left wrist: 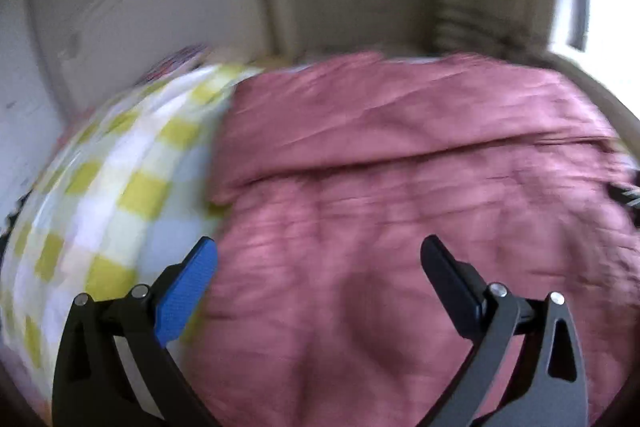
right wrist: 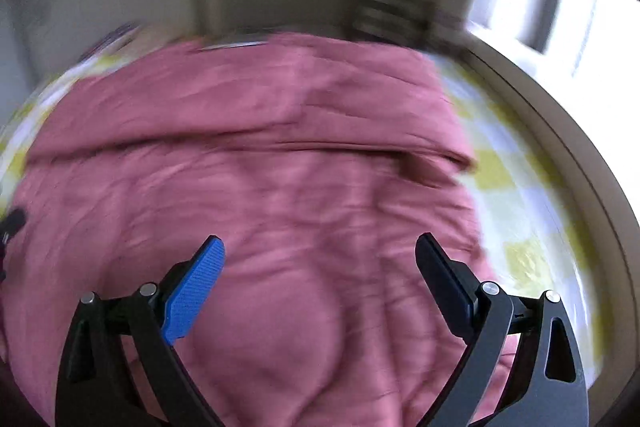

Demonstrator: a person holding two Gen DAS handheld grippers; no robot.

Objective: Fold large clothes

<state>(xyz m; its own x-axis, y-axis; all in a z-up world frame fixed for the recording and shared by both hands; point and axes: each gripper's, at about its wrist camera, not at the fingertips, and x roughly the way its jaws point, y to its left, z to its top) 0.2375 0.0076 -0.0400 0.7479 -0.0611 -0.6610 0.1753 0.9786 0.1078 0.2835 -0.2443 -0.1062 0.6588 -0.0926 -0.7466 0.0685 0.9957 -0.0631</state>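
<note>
I have the left tool (left wrist: 318, 247) spread wide with nothing between its blue pad and black pad, hanging over the near part of the large dusty-pink wrinkled cloth garment (left wrist: 400, 227). The right tool (right wrist: 320, 245) is just as wide apart and equally empty, above the same pink garment (right wrist: 260, 207). The garment lies flat across the middle of the bed, with one folded layer ending in a straight edge that runs side to side, farther from me than both tools. From the left wrist view its left edge meets the yellow, white and pale-blue checked bedsheet (left wrist: 100, 207), which is bare out to the bed's left side. From the right wrist view a strip of the same checked sheet (right wrist: 520, 219) is exposed between the garment's right edge and the bed's pale curved frame (right wrist: 592, 167). Beyond the far edge stand a white panelled wardrobe door (left wrist: 132, 7) and a beige wall, with a bright window (right wrist: 592, 39) at the right. Both views are motion-blurred.
</note>
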